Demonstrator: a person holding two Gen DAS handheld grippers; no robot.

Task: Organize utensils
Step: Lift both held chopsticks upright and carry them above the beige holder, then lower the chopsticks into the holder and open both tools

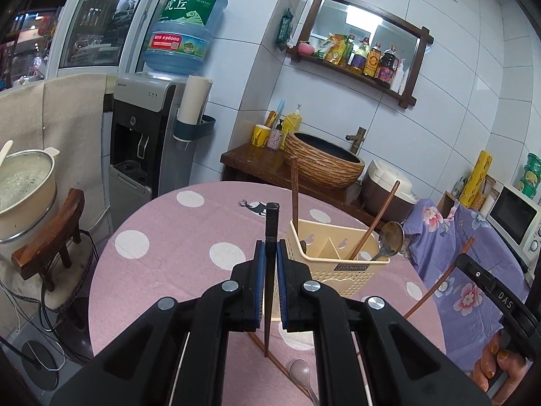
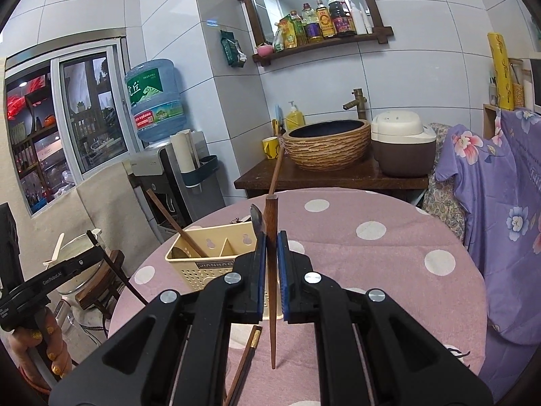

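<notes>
A: Left wrist view: left gripper (image 1: pixel 269 257), jaws nearly closed, clamping a dark chopstick (image 1: pixel 269 270) upright above the bench (image 1: pixel 162 237). Caddy?

B: Cream utensil caddy (image 1: pixel 338 264) just right of it, holding a metal spoon (image 1: pixel 390 238) and two chopsticks.

A: Right wrist view?

B: Right gripper (image 2: pixel 271 260), jaws pinching a brown chopstick (image 2: pixel 271 287) upright. A pink spoon (image 1: pixel 299 370) lies on the bench below.

Upright utensils (image 1: pixel 370 226) crowding caddy (image 1: pixel 338 264)
</notes>
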